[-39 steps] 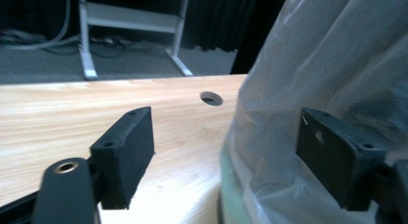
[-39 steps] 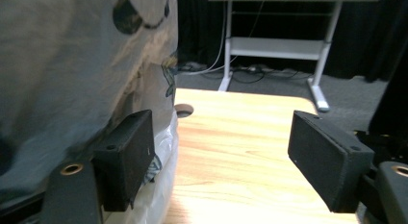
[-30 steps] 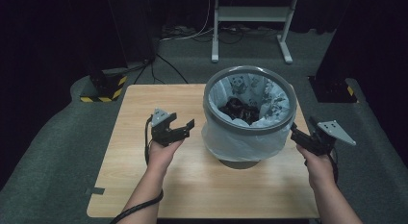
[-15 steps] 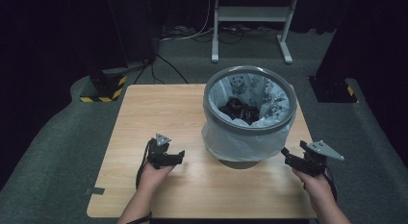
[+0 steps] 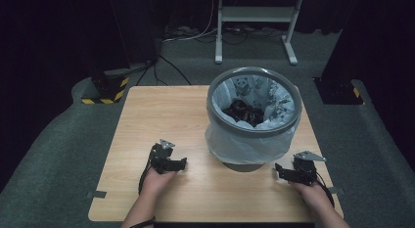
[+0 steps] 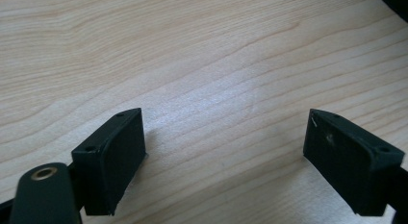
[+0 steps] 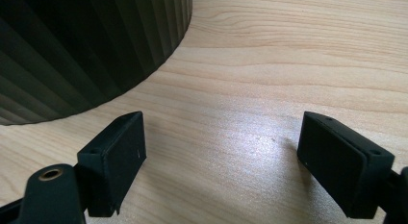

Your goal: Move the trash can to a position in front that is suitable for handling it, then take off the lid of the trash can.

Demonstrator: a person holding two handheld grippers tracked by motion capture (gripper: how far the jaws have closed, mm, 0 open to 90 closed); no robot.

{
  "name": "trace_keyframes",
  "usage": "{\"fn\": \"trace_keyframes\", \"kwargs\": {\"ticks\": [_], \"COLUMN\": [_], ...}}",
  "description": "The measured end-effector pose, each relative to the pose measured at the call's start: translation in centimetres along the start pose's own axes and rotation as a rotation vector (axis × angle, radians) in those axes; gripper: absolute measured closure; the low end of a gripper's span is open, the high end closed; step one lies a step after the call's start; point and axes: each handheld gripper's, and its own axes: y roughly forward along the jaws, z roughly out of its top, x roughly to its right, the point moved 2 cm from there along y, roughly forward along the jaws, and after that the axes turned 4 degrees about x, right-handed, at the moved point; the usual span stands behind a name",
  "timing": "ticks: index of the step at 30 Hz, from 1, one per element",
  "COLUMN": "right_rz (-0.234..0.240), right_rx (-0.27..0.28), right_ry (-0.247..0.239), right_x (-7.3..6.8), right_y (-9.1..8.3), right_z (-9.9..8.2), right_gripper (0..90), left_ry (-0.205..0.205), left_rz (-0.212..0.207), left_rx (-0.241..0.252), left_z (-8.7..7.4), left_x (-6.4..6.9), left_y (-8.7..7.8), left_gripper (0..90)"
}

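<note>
Bin (image 5: 254,118) looks lined already; left gripper (image 5: 177,164) and right gripper (image 5: 283,172) rest wide apart and empty on the table (image 5: 161,115) beside it. Probably done, nothing left to grab.

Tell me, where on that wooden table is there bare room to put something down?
The table's whole left half is bare, from its far edge down to the left gripper. A bare strip also runs along the near edge between the left gripper and the right gripper. The bin crowds the right half.
</note>
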Motion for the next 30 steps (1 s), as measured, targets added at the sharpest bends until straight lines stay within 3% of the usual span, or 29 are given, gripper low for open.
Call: {"fn": "trace_keyframes", "kwargs": {"ticks": [5,16,30], "right_rz": [-0.027,-0.055,-0.053], "right_rx": [-0.017,-0.017,-0.018], "right_ry": [-0.043,-0.031,-0.031], "right_x": [-0.5,-0.7,-0.9], "right_y": [0.2,0.2,0.1], "right_z": [0.0,-0.1,-0.1], "right_gripper": [14.9,12.9,13.4], "left_ry": [0.026,0.009,-0.04], "left_rz": [0.016,0.027,0.084], "left_rx": [0.003,-0.022,-0.061], "left_z": [-0.1,0.1,0.1], "left_x": [0.1,0.5,1.2], "left_y": [0.2,0.5,0.3], "left_gripper": [12.8,5.7,2.2]}}
